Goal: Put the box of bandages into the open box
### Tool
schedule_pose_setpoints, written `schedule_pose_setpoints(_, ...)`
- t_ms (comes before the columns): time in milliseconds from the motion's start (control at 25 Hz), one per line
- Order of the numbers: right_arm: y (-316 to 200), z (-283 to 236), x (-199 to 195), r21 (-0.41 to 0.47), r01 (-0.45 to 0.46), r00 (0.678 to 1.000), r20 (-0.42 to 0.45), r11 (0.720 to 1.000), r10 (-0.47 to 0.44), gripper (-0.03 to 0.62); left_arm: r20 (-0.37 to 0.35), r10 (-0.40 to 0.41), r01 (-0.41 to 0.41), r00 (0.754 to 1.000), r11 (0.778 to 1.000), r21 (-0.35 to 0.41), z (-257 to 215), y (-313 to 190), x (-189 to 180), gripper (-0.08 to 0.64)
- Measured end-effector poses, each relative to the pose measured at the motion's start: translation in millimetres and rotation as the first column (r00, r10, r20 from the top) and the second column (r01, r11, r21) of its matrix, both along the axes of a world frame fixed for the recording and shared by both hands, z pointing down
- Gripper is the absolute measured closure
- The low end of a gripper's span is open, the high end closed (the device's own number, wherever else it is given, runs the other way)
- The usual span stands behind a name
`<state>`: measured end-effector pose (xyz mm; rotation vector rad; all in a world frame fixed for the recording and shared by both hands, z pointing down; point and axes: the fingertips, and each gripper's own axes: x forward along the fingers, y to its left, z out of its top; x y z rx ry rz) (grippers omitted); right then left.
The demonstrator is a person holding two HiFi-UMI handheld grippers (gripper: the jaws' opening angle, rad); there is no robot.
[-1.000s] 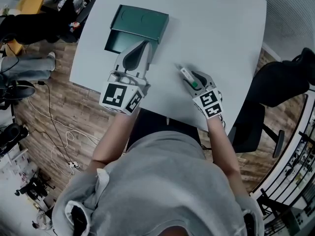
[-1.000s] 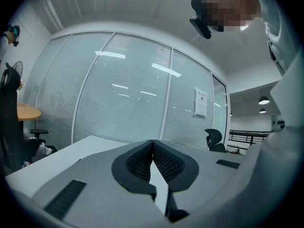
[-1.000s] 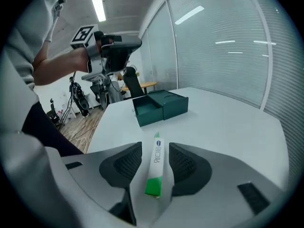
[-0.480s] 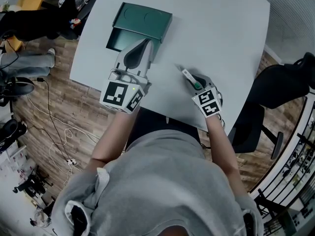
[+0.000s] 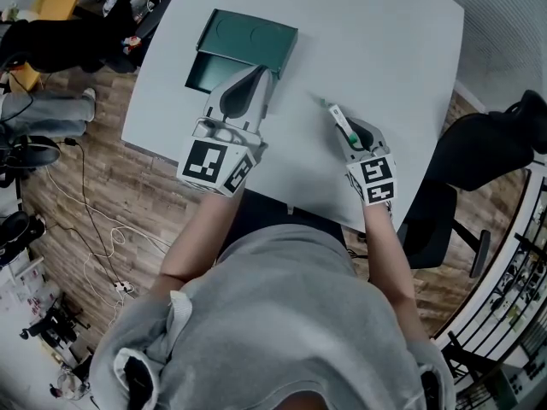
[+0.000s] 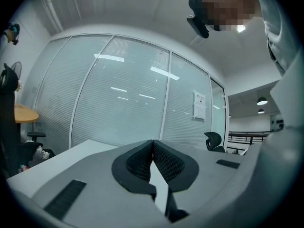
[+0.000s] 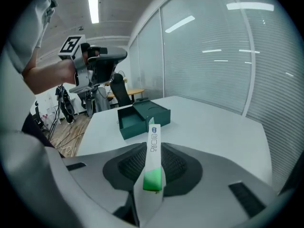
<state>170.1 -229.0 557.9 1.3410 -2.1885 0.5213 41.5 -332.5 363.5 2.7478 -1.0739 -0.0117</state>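
The right gripper (image 5: 350, 133) has just been closing its jaws and now clamps the slim white-and-green box of bandages (image 7: 152, 163) edge-on between its pads, held clear of the white table (image 5: 389, 49). Beside it, the left gripper (image 6: 153, 146) hovers level with its jaws pressed together and nothing between them. Farther off, just beyond the left gripper's tips, the dark green open box (image 5: 248, 37) sits on the table

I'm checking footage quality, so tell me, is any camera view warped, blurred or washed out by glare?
Head view: sharp, evenly lit, table not washed out. Left gripper view: strong fisheye with black corners, light streaks mirrored in the glass wall. Right gripper view: same fisheye, ceiling light glaring, bandage box and open box sharp.
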Motion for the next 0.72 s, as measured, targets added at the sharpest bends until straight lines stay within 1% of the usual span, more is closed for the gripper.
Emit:
schedule_pose_setpoints(80,-7,-19,8,0.056,-0.037,0.999,0.015,0.998,0.036,0.479,0.000,0.002,-0.002,1.000,1.000,0.008,-4,0,2,0.541)
schedule_pose_setpoints(160,-14,-37,14,0.102,-0.063,0.997,0.048,0.993,0.058,0.479,-0.001,0.002,-0.002,1.000,1.000,0.017,-7,1,3,0.541)
schedule_pose_setpoints(280,-24,-60,9,0.143,-0.056,0.994,0.106,0.988,0.041,0.479,0.001,-0.006,0.006,1.000,1.000,0.028,-10,1,2,0.541)
schedule_pose_setpoints(480,-51,-85,-34,0.182,0.047,0.987,0.140,0.982,-0.073,0.479,0.008,-0.047,0.047,0.999,0.998,0.040,-12,-8,-19,0.541)
schedule_pose_setpoints(720,-81,-91,-89,0.201,0.174,0.968,0.145,0.964,-0.205,0.479,0.023,-0.138,0.136,0.990,0.989,0.056,-12,-15,-60,0.541)
